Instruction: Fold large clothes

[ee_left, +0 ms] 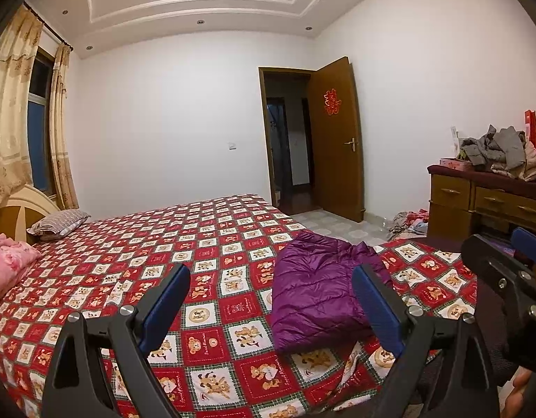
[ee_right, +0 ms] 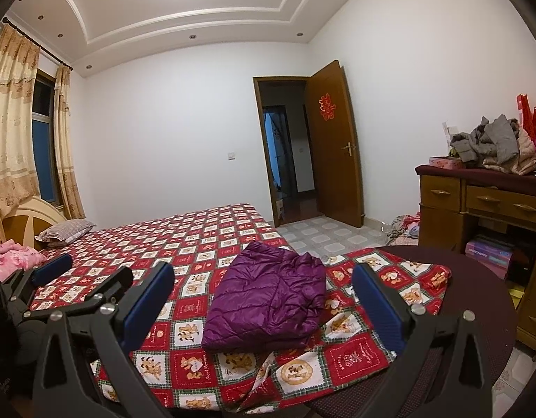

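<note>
A purple quilted jacket [ee_right: 268, 292] lies folded into a compact bundle near the foot corner of the bed, on a red patchwork bedspread [ee_left: 205, 244] printed with bear squares. Both tools hover above the bed's near edge, side by side and clear of the garment — the left gripper [ee_left: 271, 310] has its blue-padded fingers spread wide with nothing between them, and the right gripper [ee_right: 264, 310] stands just as wide and just as empty. In the left wrist view the jacket sits ahead and slightly right; in the right wrist view it sits almost straight ahead. At the head of the bed rest a striped pillow [ee_left: 59, 224] and a pink bundle of fabric [ee_left: 6, 264]. Well apart, a wooden dresser [ee_right: 476, 202] carries a heap of grey clothes [ee_right: 487, 142] — beside it, an open brown door [ee_right: 334, 142].
</note>
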